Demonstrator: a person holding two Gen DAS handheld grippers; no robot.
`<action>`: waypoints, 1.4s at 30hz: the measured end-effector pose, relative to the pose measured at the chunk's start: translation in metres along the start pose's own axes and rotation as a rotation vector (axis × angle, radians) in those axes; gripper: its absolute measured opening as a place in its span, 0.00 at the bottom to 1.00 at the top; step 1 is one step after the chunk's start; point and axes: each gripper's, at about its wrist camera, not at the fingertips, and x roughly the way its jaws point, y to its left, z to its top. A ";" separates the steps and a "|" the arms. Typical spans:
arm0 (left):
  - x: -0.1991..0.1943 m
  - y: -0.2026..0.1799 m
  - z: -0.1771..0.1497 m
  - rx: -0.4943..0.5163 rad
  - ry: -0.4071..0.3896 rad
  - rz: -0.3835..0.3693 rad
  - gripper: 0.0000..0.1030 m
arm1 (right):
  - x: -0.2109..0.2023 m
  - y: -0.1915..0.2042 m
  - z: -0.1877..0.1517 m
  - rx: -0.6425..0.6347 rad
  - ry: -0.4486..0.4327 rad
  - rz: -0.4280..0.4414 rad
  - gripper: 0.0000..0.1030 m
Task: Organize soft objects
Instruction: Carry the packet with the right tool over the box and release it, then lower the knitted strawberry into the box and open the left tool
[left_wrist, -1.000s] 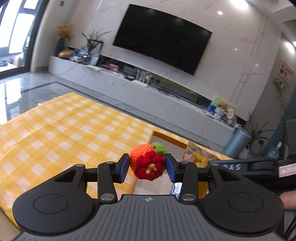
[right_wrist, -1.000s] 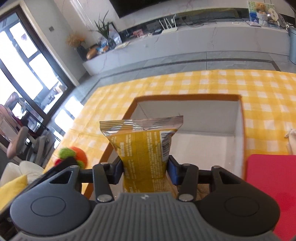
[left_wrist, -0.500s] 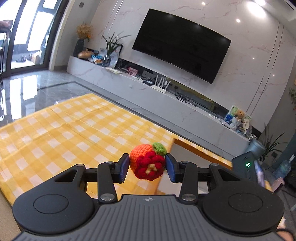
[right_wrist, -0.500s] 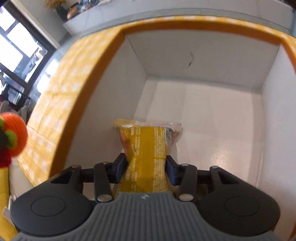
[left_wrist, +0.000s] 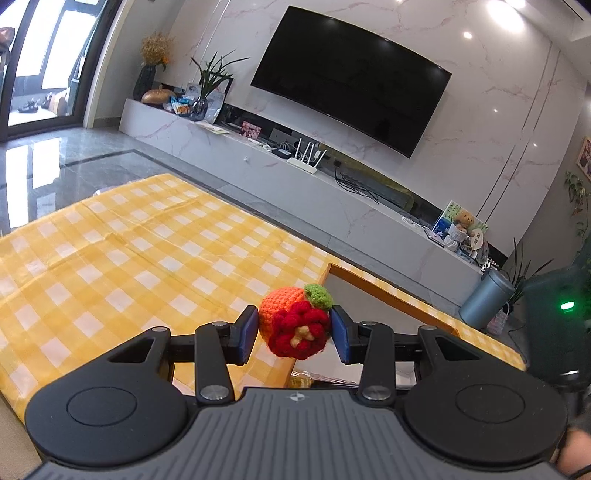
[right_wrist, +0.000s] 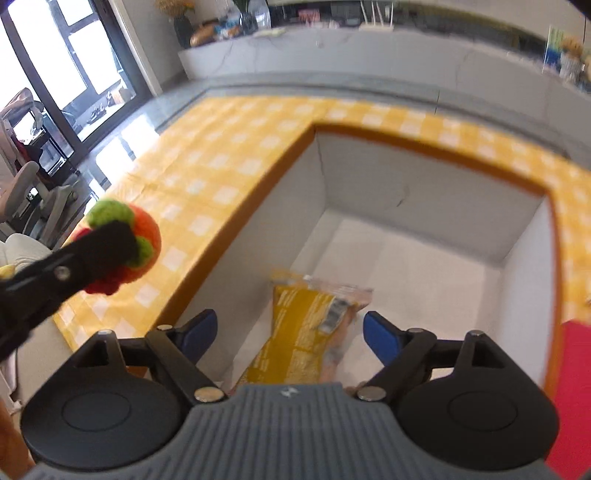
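Note:
My left gripper (left_wrist: 294, 334) is shut on a crocheted orange, red and green ball (left_wrist: 295, 325), held above the yellow checked tablecloth (left_wrist: 129, 258) beside the box's left rim. The ball also shows in the right wrist view (right_wrist: 125, 243), gripped by the left gripper. My right gripper (right_wrist: 290, 332) is open above the white-walled cardboard box (right_wrist: 424, 192). A yellow snack packet (right_wrist: 306, 332) lies loose on the box floor below it, free of the fingers.
A red flat object (right_wrist: 576, 387) lies right of the box. The tablecloth surrounds the box. Beyond the table are a marble TV bench (left_wrist: 295, 177), a wall TV (left_wrist: 351, 77) and a grey bin (left_wrist: 487, 302).
My right gripper has opened and let go of the snack packet, which now lies in the box; the gripper has lifted back. My left gripper still holds the ball and has shifted slightly.

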 end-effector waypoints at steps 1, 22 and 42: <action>0.000 -0.002 0.000 0.005 -0.001 -0.004 0.46 | -0.009 -0.001 0.000 -0.021 -0.025 -0.009 0.85; 0.056 -0.080 -0.036 0.228 0.202 -0.127 0.46 | -0.107 -0.067 -0.053 -0.080 -0.237 -0.311 0.90; 0.077 -0.090 -0.055 0.204 0.378 -0.202 0.56 | -0.119 -0.081 -0.083 0.003 -0.312 -0.312 0.90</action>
